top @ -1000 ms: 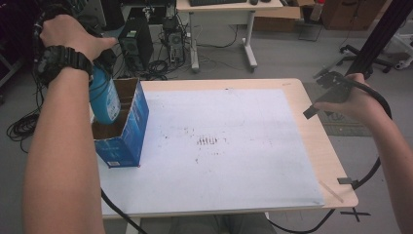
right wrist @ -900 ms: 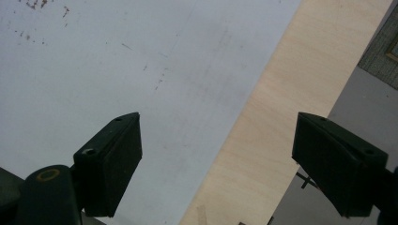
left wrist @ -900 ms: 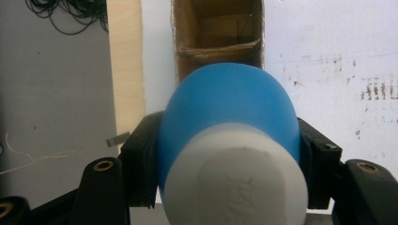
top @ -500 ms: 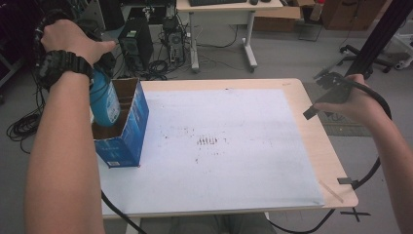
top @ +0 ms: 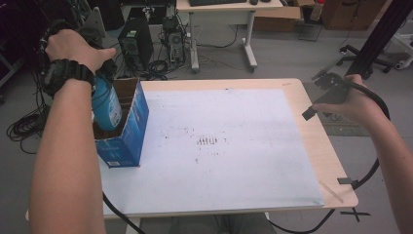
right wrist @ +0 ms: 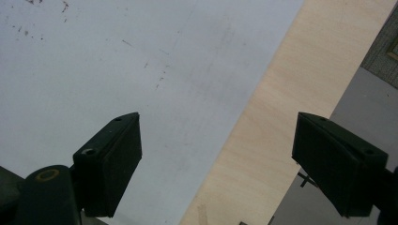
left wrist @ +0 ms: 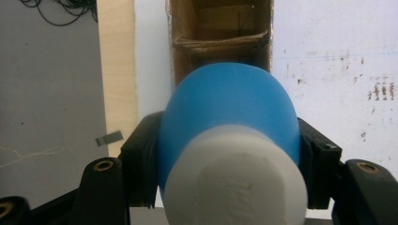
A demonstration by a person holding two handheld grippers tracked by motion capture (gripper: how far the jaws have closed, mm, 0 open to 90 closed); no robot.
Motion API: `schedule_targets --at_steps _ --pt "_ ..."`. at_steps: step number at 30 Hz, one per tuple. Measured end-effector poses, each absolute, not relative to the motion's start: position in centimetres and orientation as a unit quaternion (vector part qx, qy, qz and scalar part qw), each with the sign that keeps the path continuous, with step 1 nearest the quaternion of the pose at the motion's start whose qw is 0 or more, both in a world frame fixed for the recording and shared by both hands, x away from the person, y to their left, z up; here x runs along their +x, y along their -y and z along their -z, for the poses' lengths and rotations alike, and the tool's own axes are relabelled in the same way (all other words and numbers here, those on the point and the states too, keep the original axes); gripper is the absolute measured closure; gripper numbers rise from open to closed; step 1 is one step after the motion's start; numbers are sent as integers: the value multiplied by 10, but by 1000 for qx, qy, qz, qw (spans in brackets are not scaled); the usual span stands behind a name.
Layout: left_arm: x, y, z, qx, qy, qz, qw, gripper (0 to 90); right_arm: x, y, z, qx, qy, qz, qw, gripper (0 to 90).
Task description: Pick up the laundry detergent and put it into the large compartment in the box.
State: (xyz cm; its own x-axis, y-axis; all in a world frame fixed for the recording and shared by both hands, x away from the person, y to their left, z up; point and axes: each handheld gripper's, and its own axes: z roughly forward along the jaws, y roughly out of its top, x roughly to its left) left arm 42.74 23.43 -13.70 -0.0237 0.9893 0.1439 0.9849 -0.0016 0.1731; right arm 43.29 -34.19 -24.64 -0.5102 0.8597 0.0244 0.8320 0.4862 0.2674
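A blue bottle point(top: 106, 105) with a white cap point(left wrist: 234, 183) hangs over the open top of a blue cardboard box point(top: 127, 130) at the table's left side. My left gripper point(left wrist: 225, 154) is shut on the bottle, its black jaws pressing both sides just below the cap. In the left gripper view the box's brown inside point(left wrist: 220, 28) lies right beyond the bottle. My right gripper point(right wrist: 216, 159) is open and holds nothing; it hovers over the table's right edge point(top: 336, 92).
A white sheet point(top: 219, 146) with dark smudges covers most of the wooden table point(top: 311, 136). Tape pieces point(top: 343, 181) mark the near right corner. Cables, computer towers and a desk stand on the floor behind the table.
The bottle in my left gripper has sunk slightly toward the box. My right gripper has stayed in place.
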Motion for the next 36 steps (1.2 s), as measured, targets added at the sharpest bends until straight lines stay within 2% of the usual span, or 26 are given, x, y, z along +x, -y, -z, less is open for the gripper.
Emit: schedule_targets --at_steps 36 --pt "435 -240 186 709 -700 -87 4 375 433 336 249 490 -862 -113 63 163"
